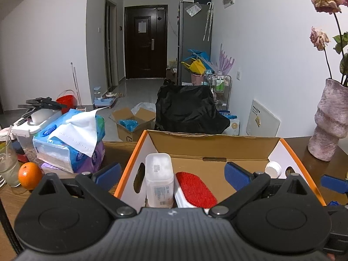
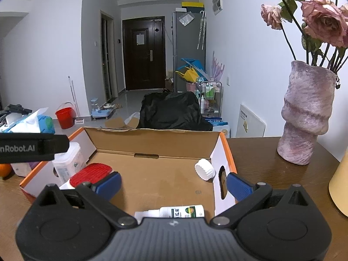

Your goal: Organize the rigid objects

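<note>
Cardboard box (image 2: pixel 152 139) holds red brush (image 2: pixel 91 174), white bottle (image 2: pixel 204 169).

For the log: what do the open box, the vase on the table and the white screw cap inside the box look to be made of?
Box: corrugated cardboard, raw brown inside, white coated outside with orange edges; folded flaps and a cut handle slot show it.
Vase: probably ceramic or plaster, matte mottled pink-grey with a rough, hand-formed surface; the look leaves it open.
Screw cap: likely moulded plastic, smooth white with a ribbed rim.
</note>
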Motion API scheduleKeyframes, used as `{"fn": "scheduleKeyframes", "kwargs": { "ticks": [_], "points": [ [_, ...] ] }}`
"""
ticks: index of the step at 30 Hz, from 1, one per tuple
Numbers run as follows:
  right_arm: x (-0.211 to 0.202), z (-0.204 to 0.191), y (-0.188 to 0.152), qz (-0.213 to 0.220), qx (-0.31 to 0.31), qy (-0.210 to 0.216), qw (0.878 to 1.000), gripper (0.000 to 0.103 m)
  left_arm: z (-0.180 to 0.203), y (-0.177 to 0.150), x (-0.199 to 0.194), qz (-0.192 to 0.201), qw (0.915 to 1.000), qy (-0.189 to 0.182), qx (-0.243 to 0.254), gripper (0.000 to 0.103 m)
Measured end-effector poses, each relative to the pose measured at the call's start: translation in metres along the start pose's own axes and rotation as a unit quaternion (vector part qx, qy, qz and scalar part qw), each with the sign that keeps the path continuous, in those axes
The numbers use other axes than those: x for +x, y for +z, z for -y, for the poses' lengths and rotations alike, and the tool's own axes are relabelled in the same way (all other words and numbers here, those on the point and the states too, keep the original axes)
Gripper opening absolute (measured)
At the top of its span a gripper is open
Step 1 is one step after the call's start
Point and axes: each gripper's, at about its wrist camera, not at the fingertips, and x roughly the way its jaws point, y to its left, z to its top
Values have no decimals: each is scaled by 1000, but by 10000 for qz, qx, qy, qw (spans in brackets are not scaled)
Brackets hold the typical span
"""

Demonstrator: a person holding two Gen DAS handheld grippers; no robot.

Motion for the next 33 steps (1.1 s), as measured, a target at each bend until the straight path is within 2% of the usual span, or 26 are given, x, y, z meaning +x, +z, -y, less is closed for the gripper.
{"fn": "scheduleKeyframes", "kwargs": {
  "ticks": [33],
  "points": [
    [-97, -8, -46, 150, 65, 62, 9998, 103, -23, -47, -105, 160, 9999, -19, 29, 103]
  ]
}}
